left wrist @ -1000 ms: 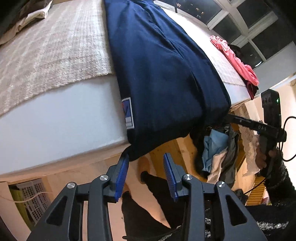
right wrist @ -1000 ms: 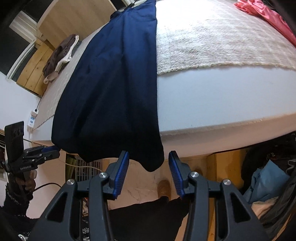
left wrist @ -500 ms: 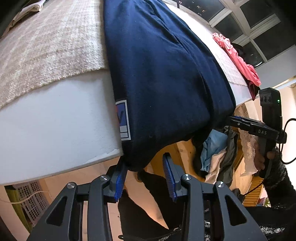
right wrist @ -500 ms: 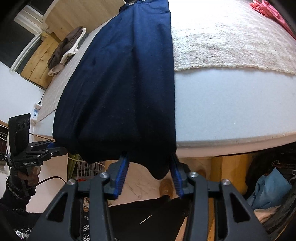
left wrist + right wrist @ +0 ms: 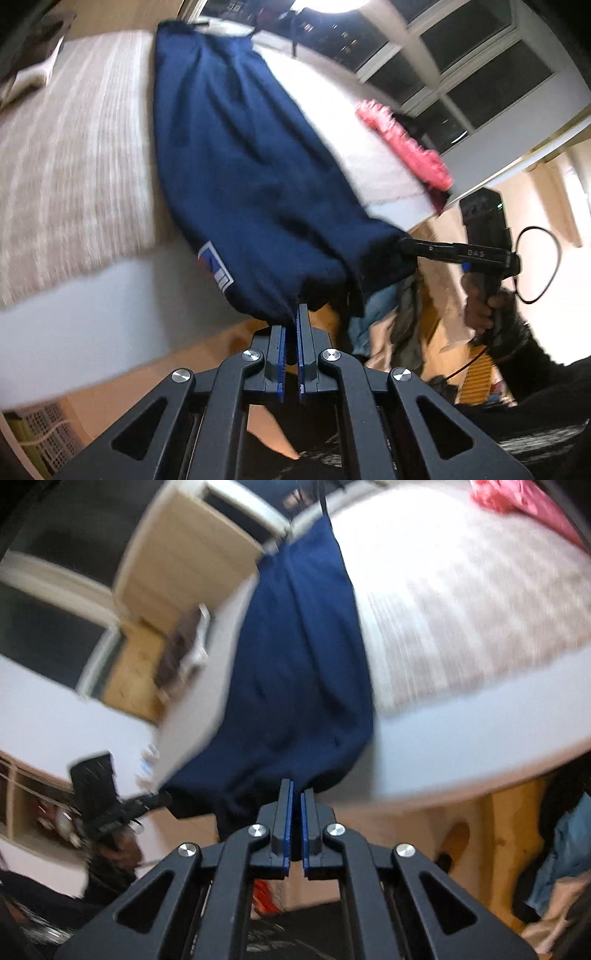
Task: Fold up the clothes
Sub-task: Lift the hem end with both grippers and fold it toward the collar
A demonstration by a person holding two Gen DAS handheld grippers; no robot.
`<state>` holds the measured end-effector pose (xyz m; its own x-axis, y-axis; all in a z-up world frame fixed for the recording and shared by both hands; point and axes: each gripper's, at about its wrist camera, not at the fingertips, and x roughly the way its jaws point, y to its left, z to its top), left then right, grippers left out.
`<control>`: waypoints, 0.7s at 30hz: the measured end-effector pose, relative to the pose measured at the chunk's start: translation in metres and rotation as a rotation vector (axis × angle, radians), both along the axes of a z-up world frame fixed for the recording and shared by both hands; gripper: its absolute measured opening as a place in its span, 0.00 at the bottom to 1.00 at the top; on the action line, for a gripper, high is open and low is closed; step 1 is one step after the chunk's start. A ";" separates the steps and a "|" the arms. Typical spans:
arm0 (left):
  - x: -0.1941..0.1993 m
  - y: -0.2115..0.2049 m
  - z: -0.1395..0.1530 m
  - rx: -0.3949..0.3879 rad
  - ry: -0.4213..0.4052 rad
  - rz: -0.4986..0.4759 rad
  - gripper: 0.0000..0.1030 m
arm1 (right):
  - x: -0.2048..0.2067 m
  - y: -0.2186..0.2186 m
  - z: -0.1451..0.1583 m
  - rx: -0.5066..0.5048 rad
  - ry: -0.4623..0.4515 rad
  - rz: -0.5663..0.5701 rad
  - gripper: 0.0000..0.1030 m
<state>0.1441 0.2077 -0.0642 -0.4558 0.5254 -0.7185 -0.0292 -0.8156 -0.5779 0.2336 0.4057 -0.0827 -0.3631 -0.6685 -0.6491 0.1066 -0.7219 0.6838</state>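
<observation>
Fingers (image 5: 301, 314) of left gripper (image 5: 291, 325), right gripper (image 5: 297, 797) just closed, pinching navy garment (image 5: 240, 184) hem, now lifted.

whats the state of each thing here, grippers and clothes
left gripper: shut on the navy garment's hem corner
right gripper: shut on the other hem corner
navy garment: spread along the bed, near end lifted off the edge
pink garment: crumpled, unfolded
blanket: flat on the bed
</observation>
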 end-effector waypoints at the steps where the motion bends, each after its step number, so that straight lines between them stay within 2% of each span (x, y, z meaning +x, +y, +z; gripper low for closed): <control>1: -0.004 -0.006 0.010 0.010 0.017 0.000 0.03 | -0.011 0.001 0.011 -0.007 0.023 -0.004 0.04; 4: -0.030 -0.027 0.037 0.008 0.068 0.016 0.03 | -0.051 -0.003 0.036 -0.003 0.079 0.002 0.04; 8: -0.086 -0.058 0.060 -0.049 0.132 0.049 0.03 | -0.145 -0.027 0.047 0.089 0.107 0.038 0.04; 9: -0.103 -0.064 0.060 -0.058 0.143 0.056 0.04 | -0.172 -0.034 0.040 0.131 0.092 0.054 0.05; 10: -0.123 -0.072 0.058 -0.065 0.151 0.062 0.05 | -0.199 -0.041 0.031 0.179 0.060 0.070 0.11; 11: -0.149 -0.081 0.049 -0.065 0.135 0.072 0.11 | -0.227 -0.046 0.015 0.242 -0.026 0.083 0.15; 12: -0.172 -0.089 0.035 -0.090 0.077 0.095 0.20 | -0.246 -0.045 0.003 0.281 -0.097 0.095 0.15; 14: -0.206 -0.101 0.014 -0.123 -0.024 0.124 0.23 | -0.263 -0.044 -0.004 0.311 -0.133 0.109 0.16; 15: -0.218 -0.105 0.006 -0.134 -0.069 0.132 0.23 | -0.264 -0.042 0.001 0.324 -0.116 0.111 0.18; 16: -0.228 -0.110 0.000 -0.145 -0.102 0.141 0.23 | -0.262 -0.040 0.008 0.338 -0.090 0.109 0.26; 17: -0.224 -0.113 0.006 -0.154 -0.080 0.148 0.23 | -0.259 -0.039 0.014 0.340 -0.056 0.112 0.30; 19: -0.212 -0.116 0.019 -0.176 -0.036 0.145 0.27 | -0.247 -0.039 0.020 0.331 0.027 0.170 0.30; 21: -0.202 -0.114 0.025 -0.196 0.000 0.110 0.29 | -0.238 -0.052 0.011 0.346 0.038 0.267 0.30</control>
<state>-0.0581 0.0937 -0.0388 -0.5027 0.3223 -0.8021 0.0665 -0.9107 -0.4076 -0.0043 0.3534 -0.0722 -0.2348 -0.4875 -0.8410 0.3407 -0.8516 0.3985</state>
